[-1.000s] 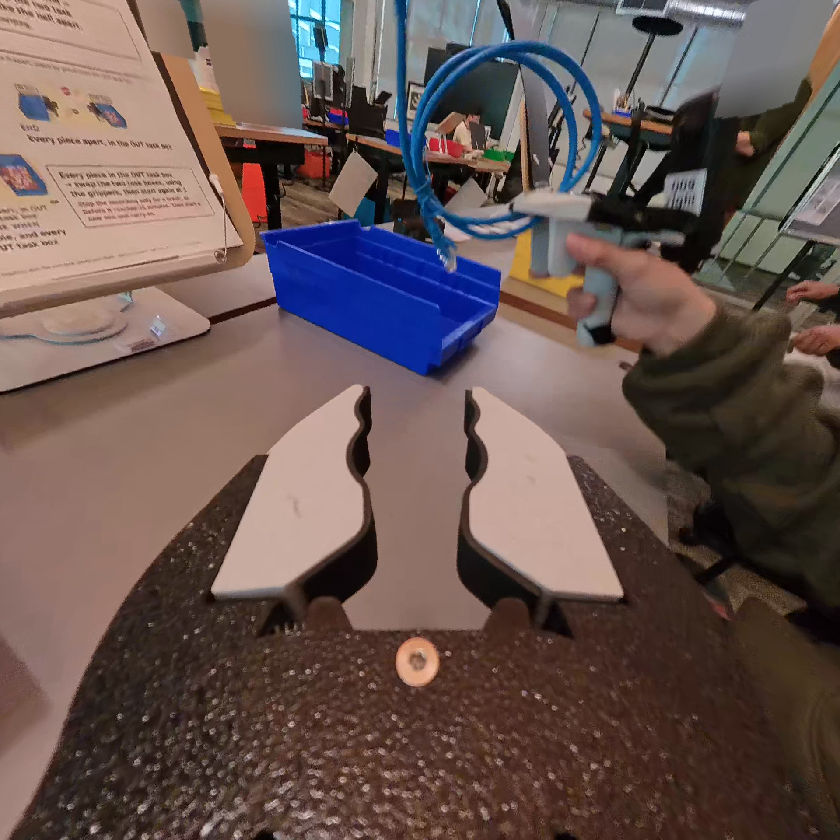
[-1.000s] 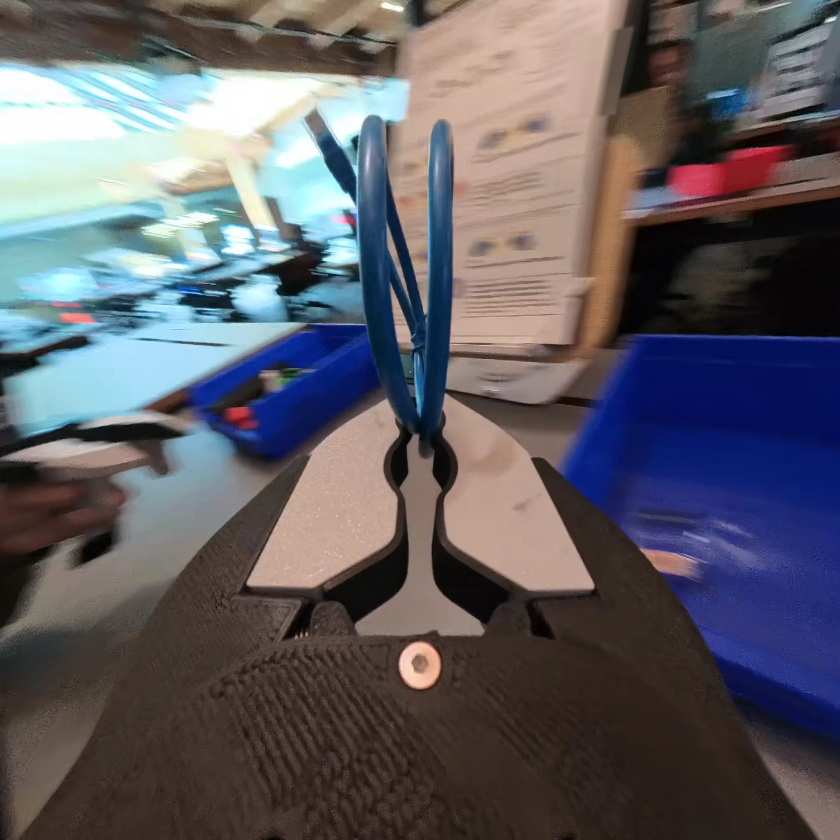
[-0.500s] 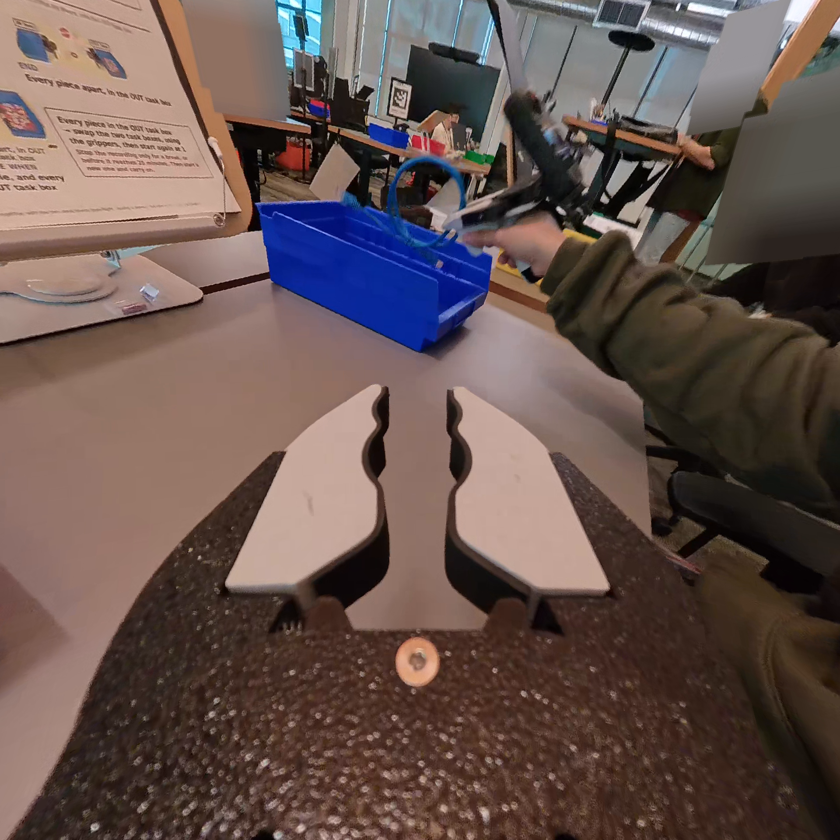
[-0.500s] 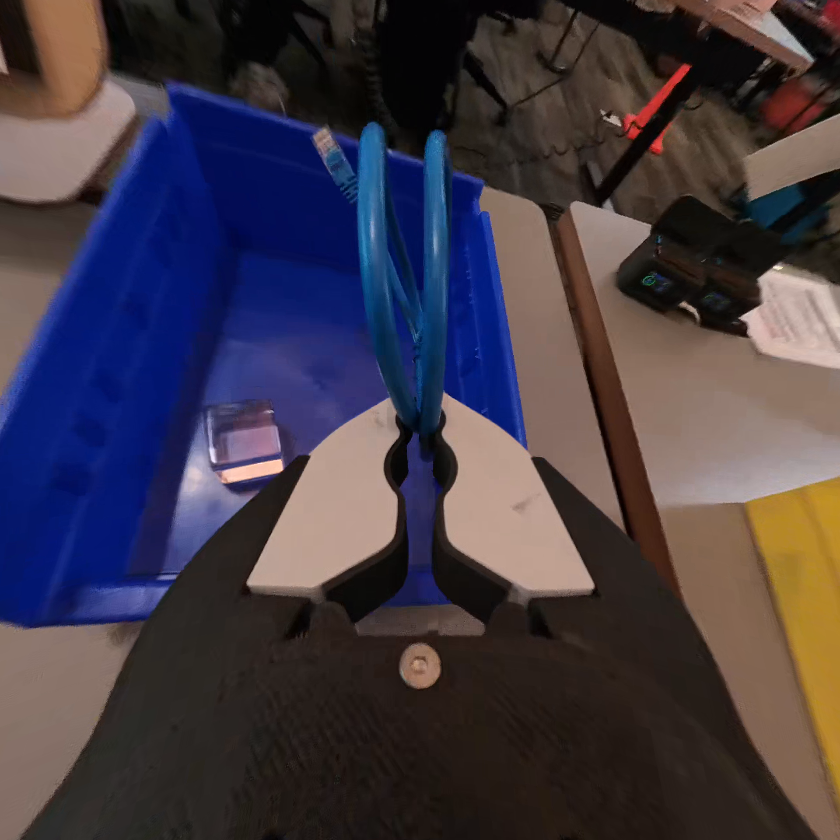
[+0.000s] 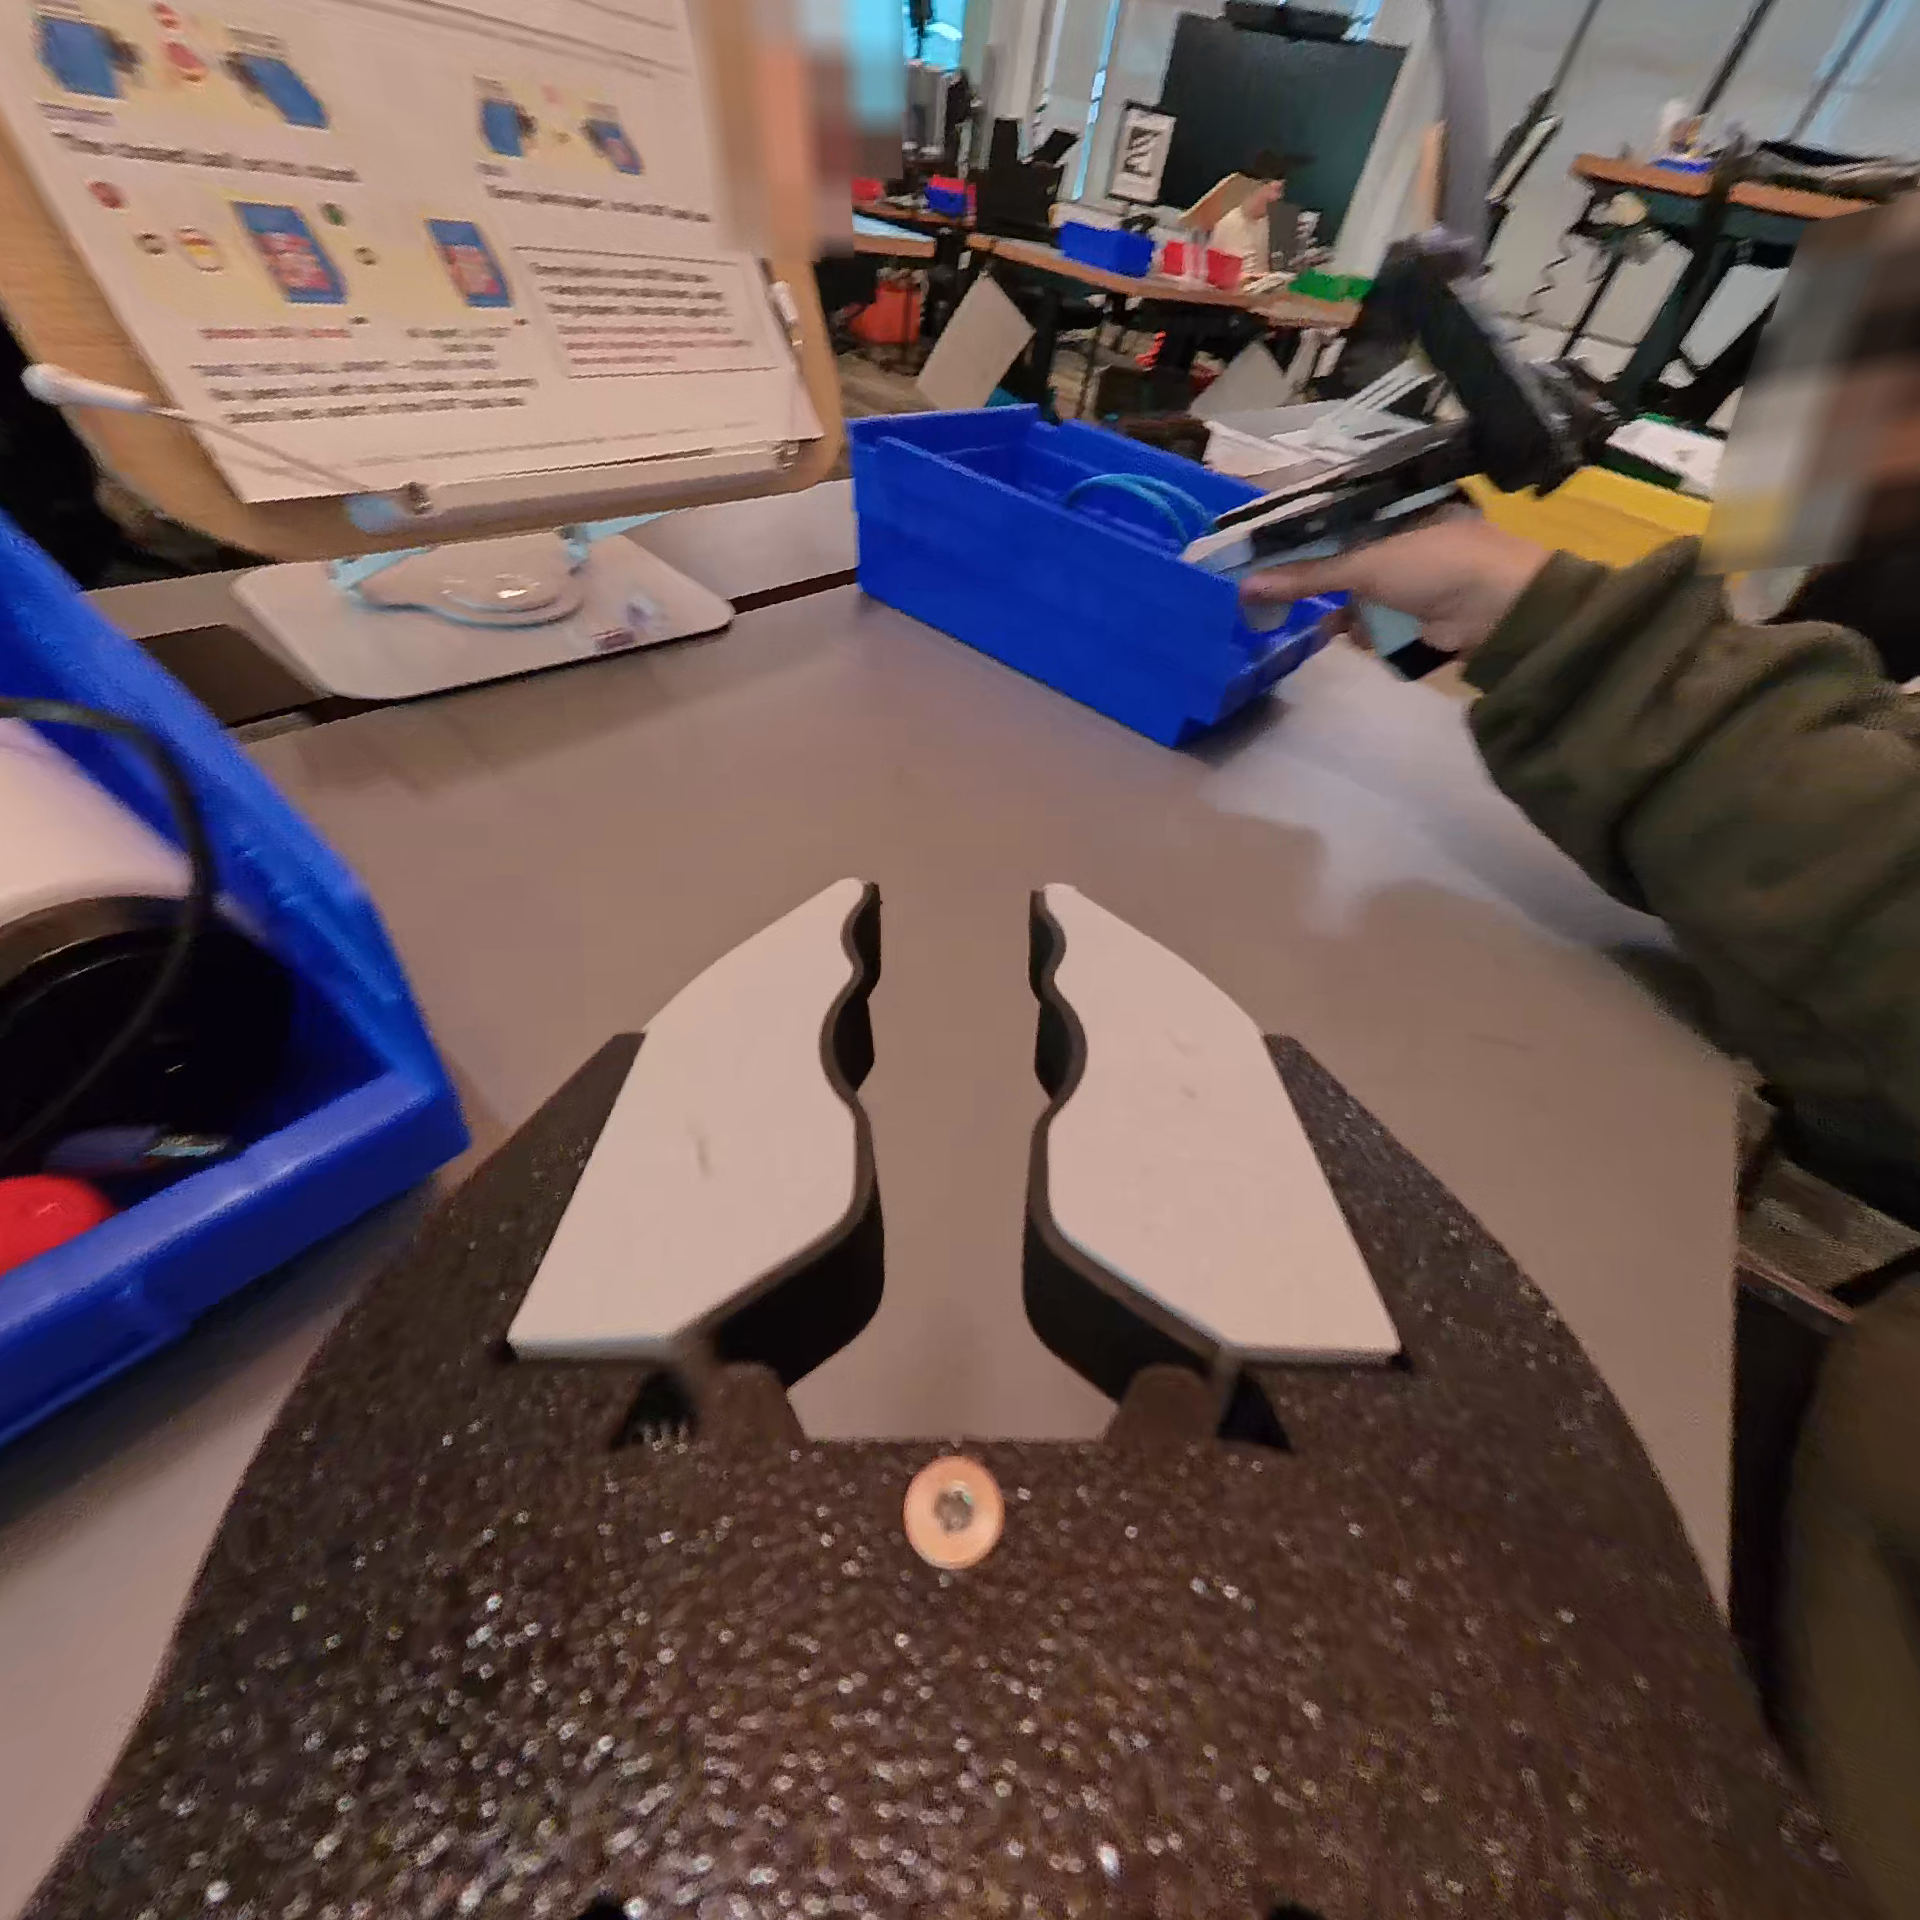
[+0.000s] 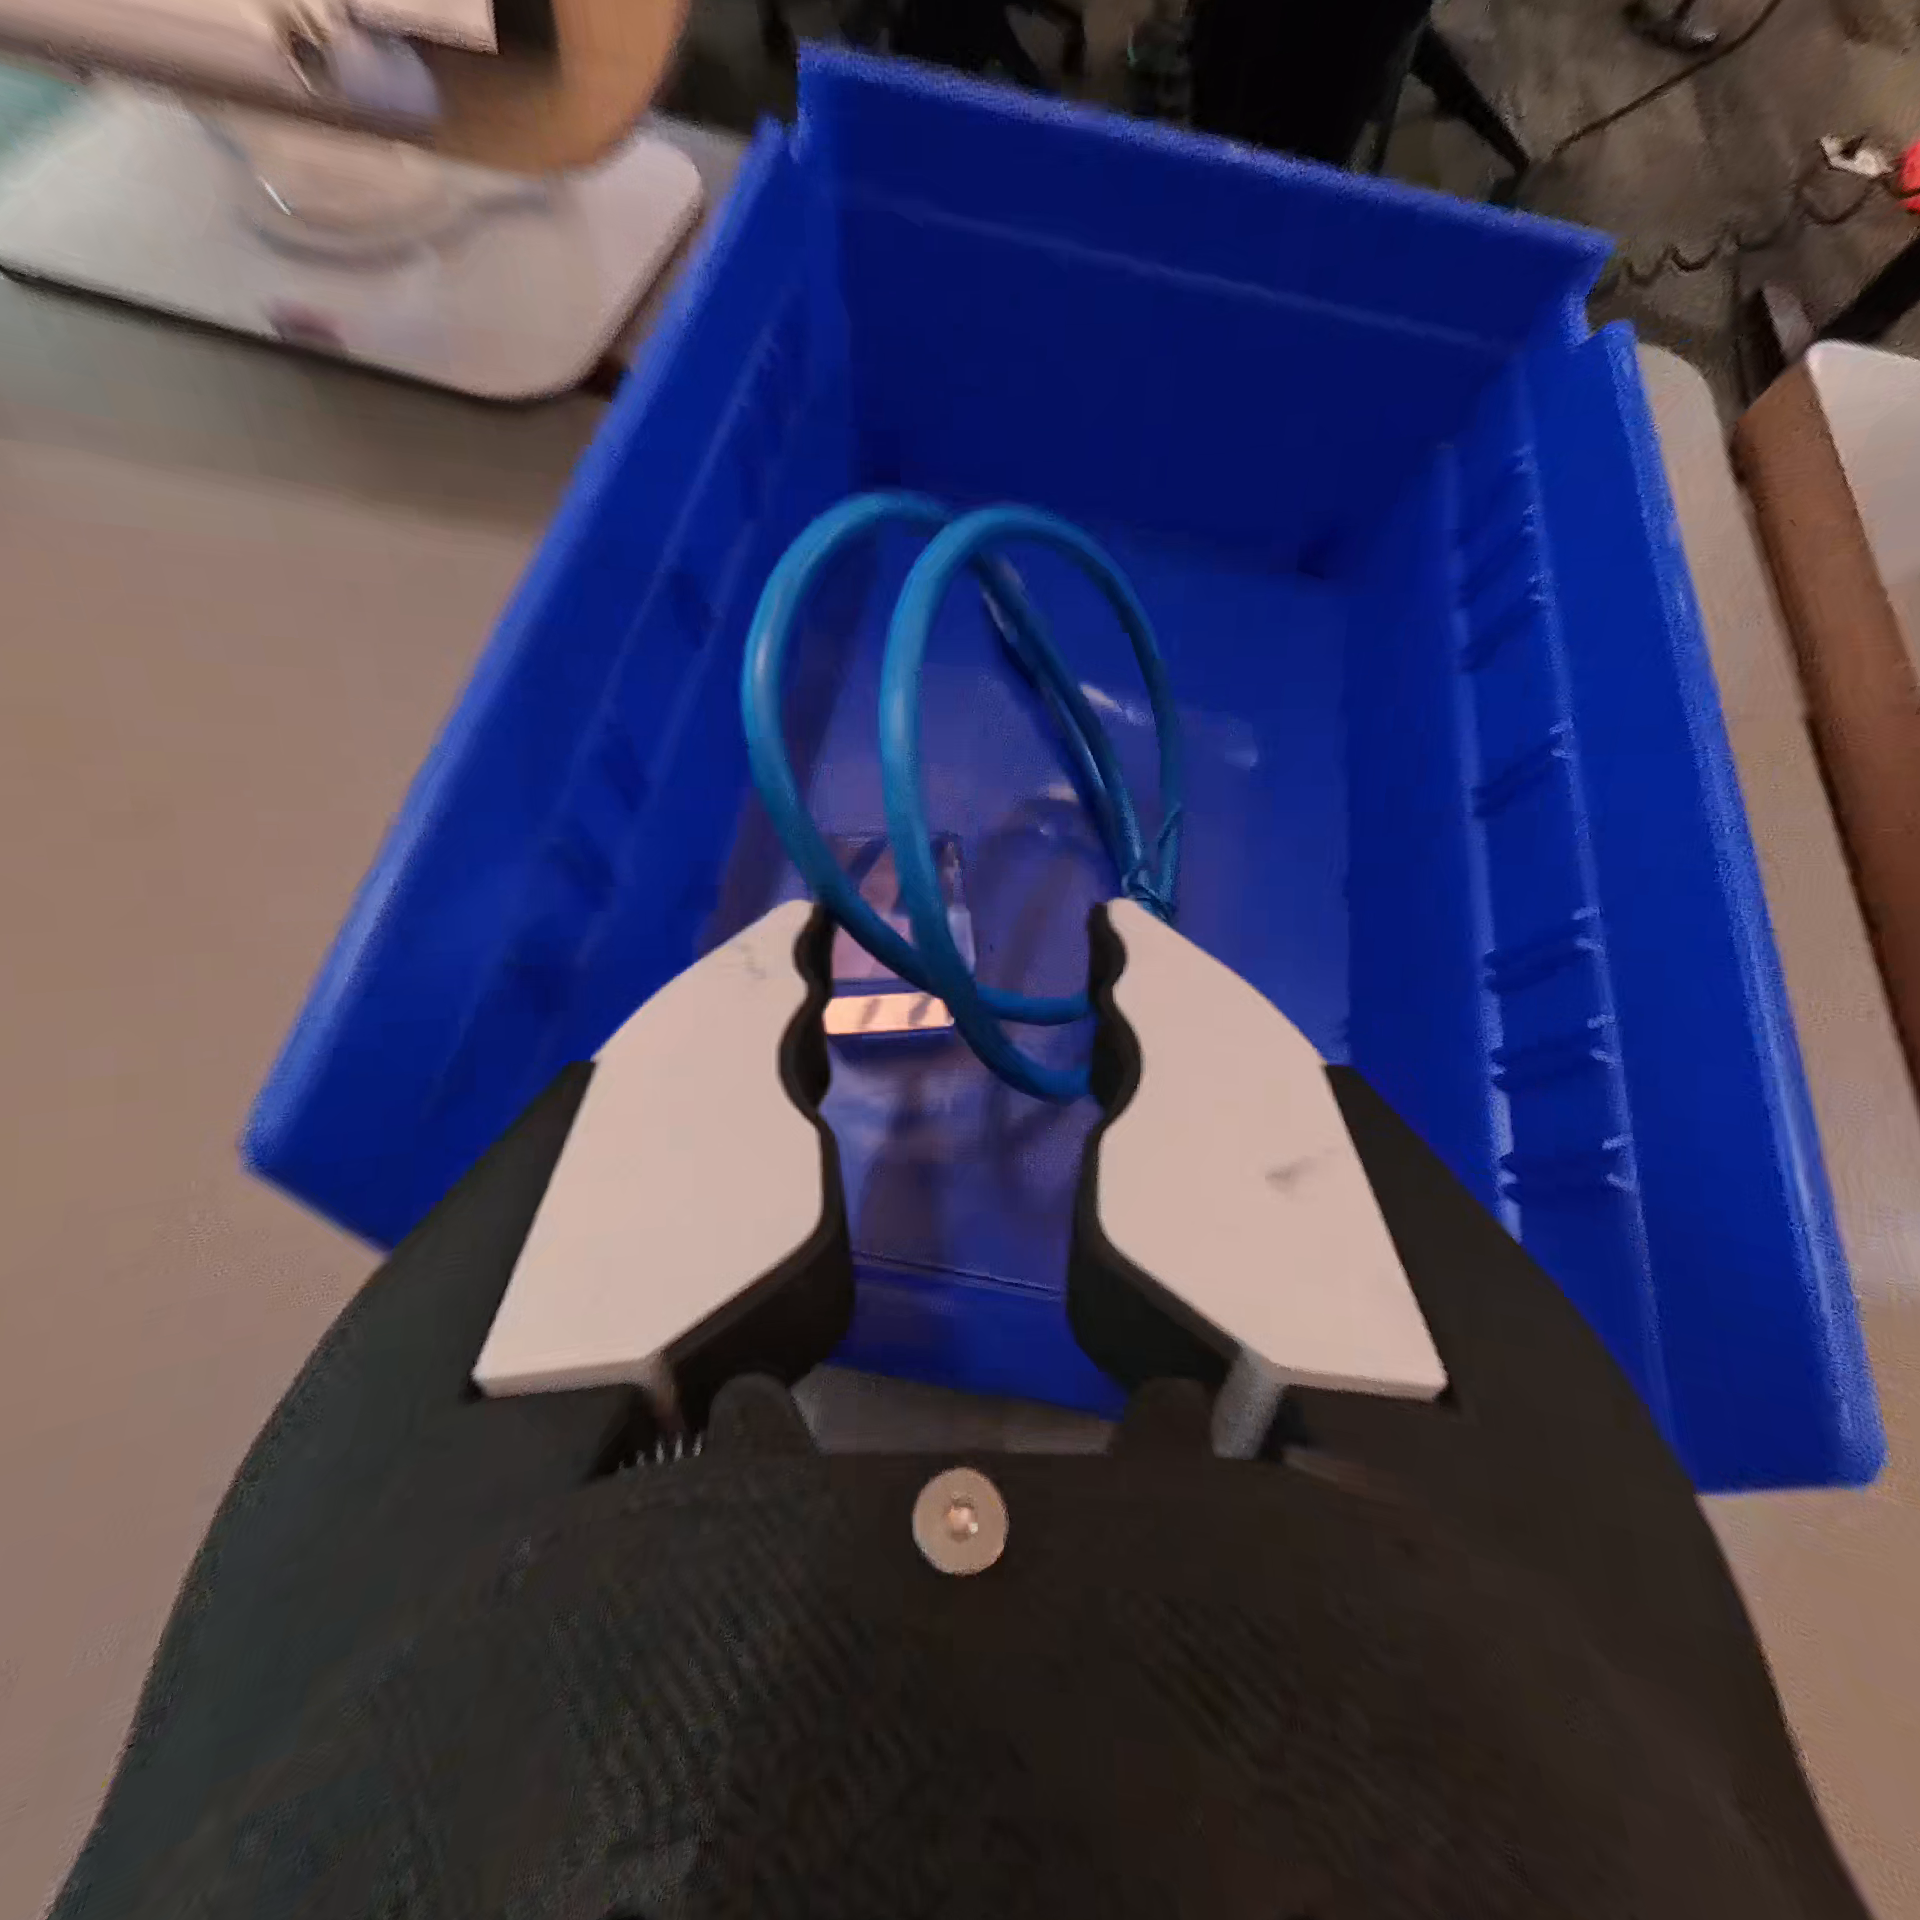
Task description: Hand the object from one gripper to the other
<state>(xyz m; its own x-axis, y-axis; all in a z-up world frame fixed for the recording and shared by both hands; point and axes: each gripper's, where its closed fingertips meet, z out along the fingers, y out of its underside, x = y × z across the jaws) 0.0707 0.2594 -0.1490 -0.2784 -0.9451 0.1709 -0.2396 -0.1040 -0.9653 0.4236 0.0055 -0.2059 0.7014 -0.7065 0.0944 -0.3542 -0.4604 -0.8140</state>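
A coiled blue cable (image 6: 940, 748) sits loose in the far blue bin (image 6: 1538, 748), its loops between and ahead of my right gripper's fingers. My right gripper (image 6: 954, 920) is open over the bin's near end and grips nothing. In the left wrist view the cable (image 5: 1132, 501) shows inside that bin (image 5: 997, 561), with the right gripper (image 5: 1236, 540) held by a hand at the bin's right end. My left gripper (image 5: 954, 899) is open and empty, low over the grey table (image 5: 665, 831), well short of the bin.
A small clear block (image 6: 894, 987) lies on the bin floor under the cable. A second blue bin (image 5: 270, 1091) with a red ball and dark items stands at the left. An instruction board on a white stand (image 5: 478, 613) is behind. An olive sleeve (image 5: 1704, 831) crosses the right side. My right fingertips sit around 45 centimeters from my left ones.
My right gripper carried the cable over the far bin, lowered it and opened, so the cable dropped free. My left gripper closed in a little and swung left, bringing the near bin into view.
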